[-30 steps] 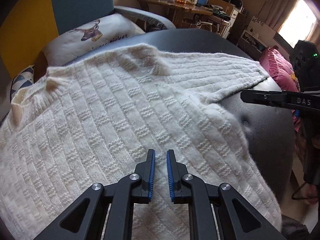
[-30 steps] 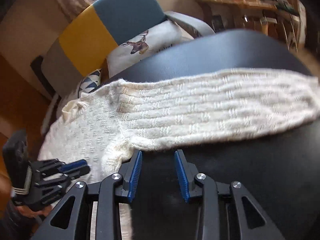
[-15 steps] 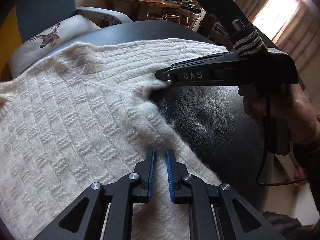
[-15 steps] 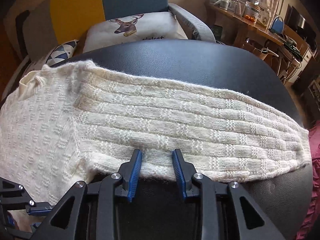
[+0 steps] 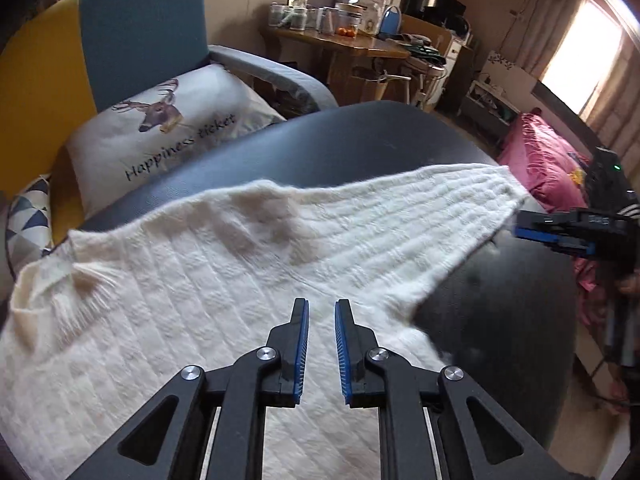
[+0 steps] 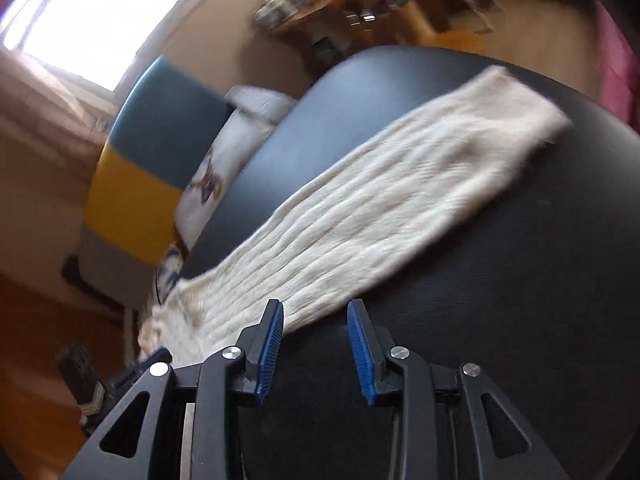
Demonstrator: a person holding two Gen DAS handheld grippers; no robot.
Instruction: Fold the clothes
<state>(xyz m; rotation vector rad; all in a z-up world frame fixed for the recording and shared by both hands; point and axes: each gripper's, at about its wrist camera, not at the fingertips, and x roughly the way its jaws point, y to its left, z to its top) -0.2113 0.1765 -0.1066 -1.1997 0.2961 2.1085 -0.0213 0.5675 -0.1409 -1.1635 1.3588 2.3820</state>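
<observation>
sweater point(image 5: 224, 312) lies spread flat on the black table point(image 5: 360, 144), its sleeve point(image 6: 400, 200) stretched outward. both our claws, left point(image 5: 321, 344) and right point(image 6: 316, 348), gape empty. we pinch the sleeve's cuff cleanly before folding it over the sweater.

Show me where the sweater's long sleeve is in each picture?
Left wrist view: the sleeve stretches from the middle toward the right edge.
Right wrist view: the sleeve runs diagonally from lower left to upper right.
Shared landmark: the deer cushion behind the black surface.
</observation>
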